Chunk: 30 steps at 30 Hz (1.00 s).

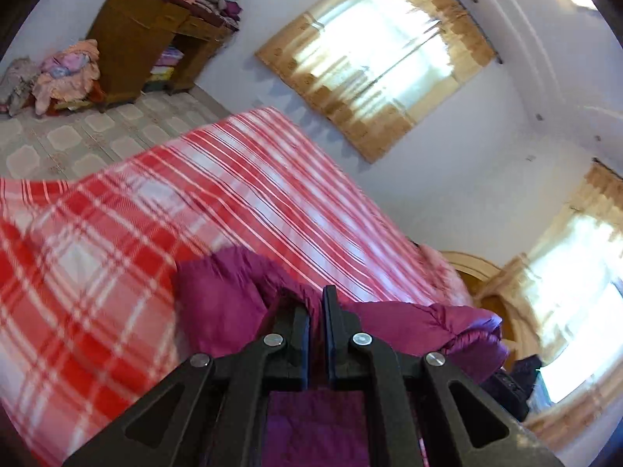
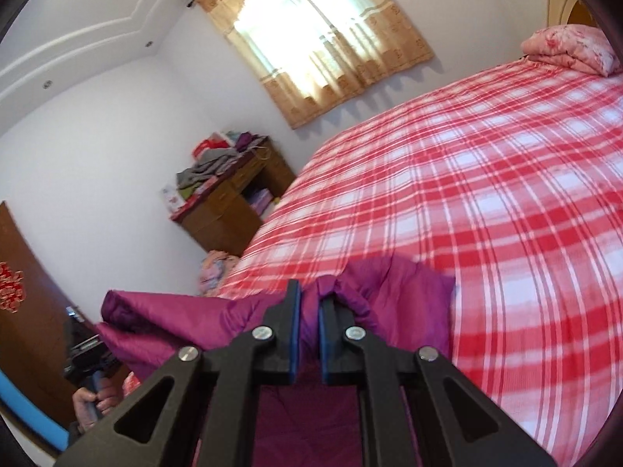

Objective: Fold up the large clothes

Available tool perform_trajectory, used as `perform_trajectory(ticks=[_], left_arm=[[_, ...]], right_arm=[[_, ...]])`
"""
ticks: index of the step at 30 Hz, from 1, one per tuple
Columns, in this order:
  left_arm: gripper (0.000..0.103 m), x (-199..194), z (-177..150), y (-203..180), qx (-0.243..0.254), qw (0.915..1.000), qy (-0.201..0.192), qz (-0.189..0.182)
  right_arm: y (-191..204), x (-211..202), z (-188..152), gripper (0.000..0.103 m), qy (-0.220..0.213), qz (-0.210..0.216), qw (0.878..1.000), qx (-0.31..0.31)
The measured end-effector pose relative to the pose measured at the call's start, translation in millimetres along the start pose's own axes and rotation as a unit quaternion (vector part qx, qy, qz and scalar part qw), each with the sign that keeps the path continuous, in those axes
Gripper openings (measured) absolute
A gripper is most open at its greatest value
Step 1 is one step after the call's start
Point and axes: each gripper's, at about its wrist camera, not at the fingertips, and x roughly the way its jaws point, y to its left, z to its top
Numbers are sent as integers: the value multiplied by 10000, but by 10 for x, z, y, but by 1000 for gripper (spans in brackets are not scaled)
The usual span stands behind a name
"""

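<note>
Both grippers clamped on a magenta quilted jacket, held up over the near edge of the plaid bed.

Left gripper (image 1: 316, 303) pinched tight on a fold of the magenta quilted jacket (image 1: 218, 303), fingers nearly together; right gripper (image 2: 309, 303) closed on another bunched fold of the jacket (image 2: 393, 292), small gap filled with fabric. Jacket hangs between the two, bulk drooping below the grippers, at the bed's near edge. Risks, as I judge: slick puffy shell could slip from the thin pinch; uneven lift would skew the fold; hanging part may drag off the red plaid bedspread (image 2: 486, 194). Far side of the bed: pink floral pillow (image 2: 572, 48) at the head, wooden desk (image 2: 233, 202) beyond its foot corner, curtained window (image 2: 311, 39) behind.
</note>
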Motion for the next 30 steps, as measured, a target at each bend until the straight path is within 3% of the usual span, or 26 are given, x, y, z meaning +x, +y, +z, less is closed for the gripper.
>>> perform_trajectory(ticks=[5,11,14,20,21,22,23,24,25,27,28,29,30], left_arm=[[5,697,250,208,149,9965,-53,819],[5,1423,155,696,-203,9869,500,1521],[6,1592,69,898,-439,9857,800,1414],[9,1505,109,1042,-979,9854,989,982],[15,1434,147,1037,-1036,9854,976,933],[27,1365,185,1021,-1048,9859,943,897],[38,1256,240,980,-982,9875,869,879],[74,1166,291,926,-865,9888,777,934],[102,1114,346,872,-755,9894,698,1026],[102,902,443,746,-459,9915,391,1156],[102,834,482,701,-359,9912,324,1233],[102,766,505,646,-271,9897,257,1381],[102,720,508,564,-155,9878,185,1537]], right_arm=[[-185,709,289,11,83,-648,9974,-288],[-470,1495,40,11,517,-1671,9819,-721],[-604,1675,-96,14,616,-1895,9778,-652],[-774,1735,-133,20,795,-1786,9806,-167],[-787,1686,-111,23,820,-1741,9813,-84],[-778,1648,-93,36,821,-1696,9821,-35],[-770,1563,-62,65,775,-1620,9837,35],[-757,1475,-32,83,688,-1593,9848,74],[-716,1325,10,103,456,-1600,9860,82],[-632,1063,68,103,26,-1530,9882,-3],[-549,917,114,98,-127,-1547,9878,-132],[-475,833,149,81,-183,-1597,9867,-256],[-407,785,176,72,-192,-1610,9861,-369]])
